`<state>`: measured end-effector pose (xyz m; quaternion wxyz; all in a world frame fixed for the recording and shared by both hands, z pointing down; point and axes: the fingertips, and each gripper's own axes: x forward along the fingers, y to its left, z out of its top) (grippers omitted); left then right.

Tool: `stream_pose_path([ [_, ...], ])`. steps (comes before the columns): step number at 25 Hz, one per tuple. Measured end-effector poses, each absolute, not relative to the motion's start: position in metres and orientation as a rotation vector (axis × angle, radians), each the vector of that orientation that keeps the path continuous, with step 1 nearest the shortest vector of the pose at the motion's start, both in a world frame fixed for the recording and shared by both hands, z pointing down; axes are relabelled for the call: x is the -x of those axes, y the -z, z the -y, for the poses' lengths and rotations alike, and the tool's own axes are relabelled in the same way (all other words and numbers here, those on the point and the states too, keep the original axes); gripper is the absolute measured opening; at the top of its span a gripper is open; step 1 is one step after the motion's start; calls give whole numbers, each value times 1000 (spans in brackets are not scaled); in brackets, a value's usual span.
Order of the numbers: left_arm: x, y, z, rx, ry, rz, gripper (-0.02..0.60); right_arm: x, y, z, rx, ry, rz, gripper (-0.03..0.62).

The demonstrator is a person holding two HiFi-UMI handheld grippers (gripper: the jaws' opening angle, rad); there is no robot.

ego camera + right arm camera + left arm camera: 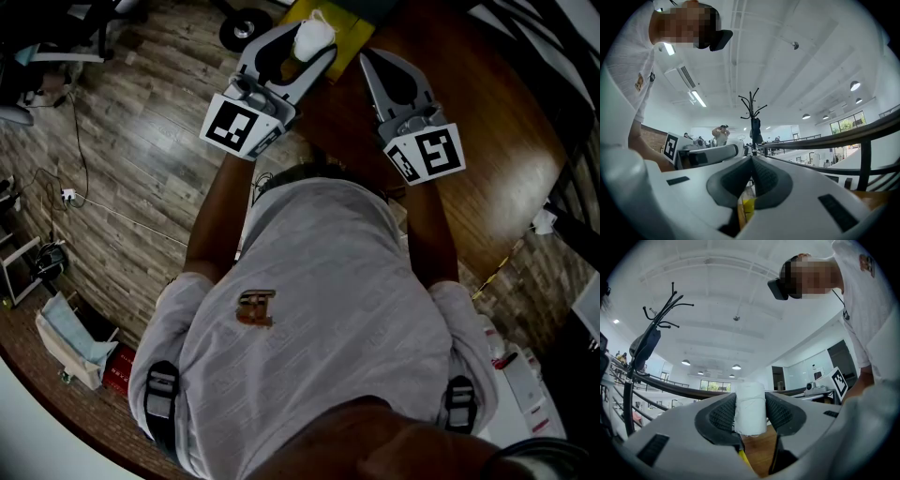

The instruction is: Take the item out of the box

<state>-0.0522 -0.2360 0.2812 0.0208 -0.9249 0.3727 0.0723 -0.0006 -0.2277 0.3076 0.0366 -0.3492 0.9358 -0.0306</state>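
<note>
**Spotter:** Where's the item relative to the yellow box [353,39]?

**Me:** I've got it in my left claw [310,44]. The pads are clamped on either side of the white roll [312,34]. From the head view it hangs over the box's left edge, on the side nearer me, and looks lifted clear of the inside rather than resting in it.

**Spotter:** How does it sit in the grip?

**Me:** In the left gripper view the roll [750,414] stands upright between the pads. Its long axis runs crosswise to the pinch, and its top pokes above the jaws. The grip looks square, with no tilt I can make out.

**Spotter:** And your other side?

**Me:** The right claw [369,58] is clenched, tips meeting, with nothing between them. It hovers just right of the box, over the bench [497,122]. The left is the only one that matters for the next move.

**Spotter:** Which is?

**Me:** My guess is to draw the roll away from the box, towards me, and put it down on bare bench. The box lies just past my left tip, so pulling back should avoid its wall.

**Spotter:** Count?

**Me:** One roll, one box, two claws.
</note>
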Motion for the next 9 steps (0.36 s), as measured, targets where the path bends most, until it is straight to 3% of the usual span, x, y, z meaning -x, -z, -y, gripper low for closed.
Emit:
stream_pose_path([
  [9,60,-280,241,2869,-231,-1158,206,10,-306,232,1068,94,-2878,31],
])
